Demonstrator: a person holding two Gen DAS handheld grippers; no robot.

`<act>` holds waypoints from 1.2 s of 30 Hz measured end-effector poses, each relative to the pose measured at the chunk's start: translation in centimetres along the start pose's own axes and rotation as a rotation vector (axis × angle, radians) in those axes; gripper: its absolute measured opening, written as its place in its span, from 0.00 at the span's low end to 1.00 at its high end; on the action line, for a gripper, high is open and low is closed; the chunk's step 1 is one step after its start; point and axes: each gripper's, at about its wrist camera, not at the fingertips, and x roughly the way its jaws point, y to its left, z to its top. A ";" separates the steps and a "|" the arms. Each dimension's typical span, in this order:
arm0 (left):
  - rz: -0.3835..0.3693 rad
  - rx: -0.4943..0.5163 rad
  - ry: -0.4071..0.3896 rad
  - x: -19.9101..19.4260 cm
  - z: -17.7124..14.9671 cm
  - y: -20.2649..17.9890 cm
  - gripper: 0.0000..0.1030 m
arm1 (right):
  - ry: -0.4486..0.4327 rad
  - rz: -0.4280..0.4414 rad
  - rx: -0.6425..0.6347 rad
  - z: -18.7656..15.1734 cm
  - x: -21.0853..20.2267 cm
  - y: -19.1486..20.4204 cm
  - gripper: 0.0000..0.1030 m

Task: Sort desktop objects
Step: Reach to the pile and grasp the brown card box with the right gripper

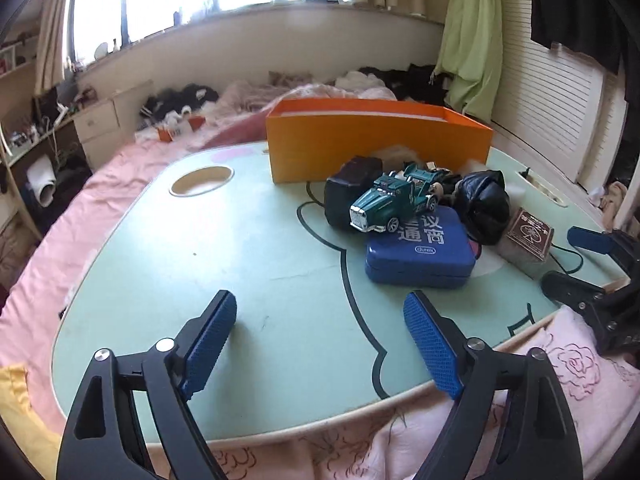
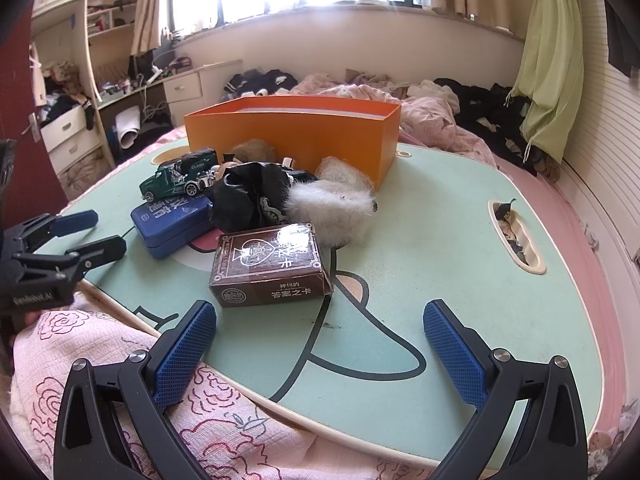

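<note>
**Desk clutter piled in front of the orange box**

We've got the toy truck (image 1: 390, 202) sitting on the blue tin (image 1: 420, 252), with a black bag (image 2: 250, 196), a fluffy white thing (image 2: 332, 210) and a brown card box (image 2: 268, 264) crowded just beside it, all mid-counter (image 1: 240, 260) in front of the orange box (image 1: 376, 144). Our left tongs (image 1: 320, 340) are spread wide with nothing between them, over bare counter. Right tongs (image 2: 320, 360) are also released, empty, near the card box. The counter sits on a pink bed (image 1: 100, 184).
</note>
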 end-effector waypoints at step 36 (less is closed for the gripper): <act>-0.028 -0.008 -0.068 1.2 -0.6 -0.2 1.00 | 0.084 0.016 -0.073 2.2 2.0 2.8 0.93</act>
